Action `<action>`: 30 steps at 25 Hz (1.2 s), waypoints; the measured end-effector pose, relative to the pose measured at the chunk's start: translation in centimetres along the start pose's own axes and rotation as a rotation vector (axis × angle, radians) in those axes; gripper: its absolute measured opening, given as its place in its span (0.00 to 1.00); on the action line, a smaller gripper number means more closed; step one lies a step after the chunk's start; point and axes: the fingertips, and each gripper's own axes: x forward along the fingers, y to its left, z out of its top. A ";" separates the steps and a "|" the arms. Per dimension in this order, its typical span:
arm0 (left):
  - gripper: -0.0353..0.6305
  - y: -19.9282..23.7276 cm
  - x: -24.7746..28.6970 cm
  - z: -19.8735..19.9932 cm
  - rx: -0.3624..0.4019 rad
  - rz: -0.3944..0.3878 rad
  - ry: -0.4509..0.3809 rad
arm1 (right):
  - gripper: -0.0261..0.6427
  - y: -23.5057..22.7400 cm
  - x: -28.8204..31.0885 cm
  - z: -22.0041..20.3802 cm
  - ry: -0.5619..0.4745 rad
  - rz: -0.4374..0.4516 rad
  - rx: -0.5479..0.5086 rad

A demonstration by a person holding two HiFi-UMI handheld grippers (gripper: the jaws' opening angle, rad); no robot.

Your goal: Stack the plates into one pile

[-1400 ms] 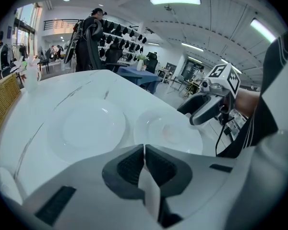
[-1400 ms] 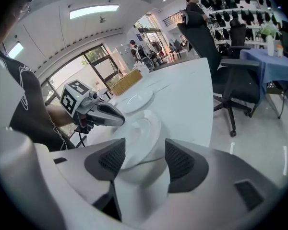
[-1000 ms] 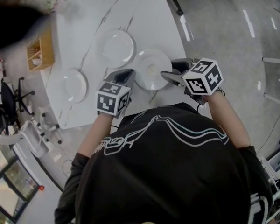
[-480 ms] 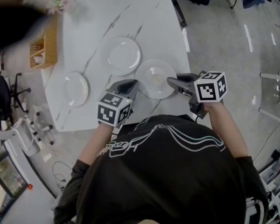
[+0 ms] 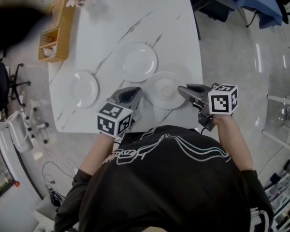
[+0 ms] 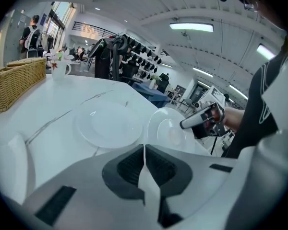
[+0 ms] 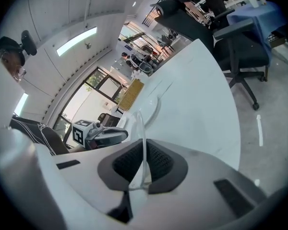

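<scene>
Three white plates sit on the white marble table (image 5: 111,28): a small one (image 5: 84,88) at the left, one (image 5: 139,62) in the middle, and a near one (image 5: 165,90) by the front edge. My left gripper (image 5: 137,92) is shut on the near plate's left rim, which shows as a thin white edge between its pads (image 6: 144,150). My right gripper (image 5: 181,88) is closing tight on the right rim (image 7: 140,128), which stands edge-on between its pads. From the left gripper view, the near plate (image 6: 170,128) is tilted, and the middle plate (image 6: 108,123) lies flat beyond it.
A wicker basket (image 5: 55,30) stands at the table's far left edge, with a mug of flowers (image 6: 60,68) behind it. Office chairs (image 7: 240,51) stand on the floor past the table's right side. Its front edge runs just under both grippers.
The right gripper's jaws have come together on the near plate's right rim. Both grippers have shifted a little with the plate between them. The other two plates have stayed put.
</scene>
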 end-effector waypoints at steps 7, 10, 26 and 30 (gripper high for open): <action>0.10 2.0 -2.9 0.1 -0.050 0.074 -0.052 | 0.10 2.3 1.8 3.0 -0.038 0.082 0.021; 0.10 2.7 -4.2 -0.1 -0.073 0.106 -0.074 | 0.10 3.0 2.8 4.4 -0.071 0.110 0.050; 0.10 4.8 -7.1 -2.0 -0.168 0.192 -0.116 | 0.10 3.0 9.0 10.2 -0.143 0.139 0.155; 0.10 5.1 -7.0 -2.5 -0.176 0.202 -0.105 | 0.10 1.3 10.0 9.7 -0.124 0.089 0.220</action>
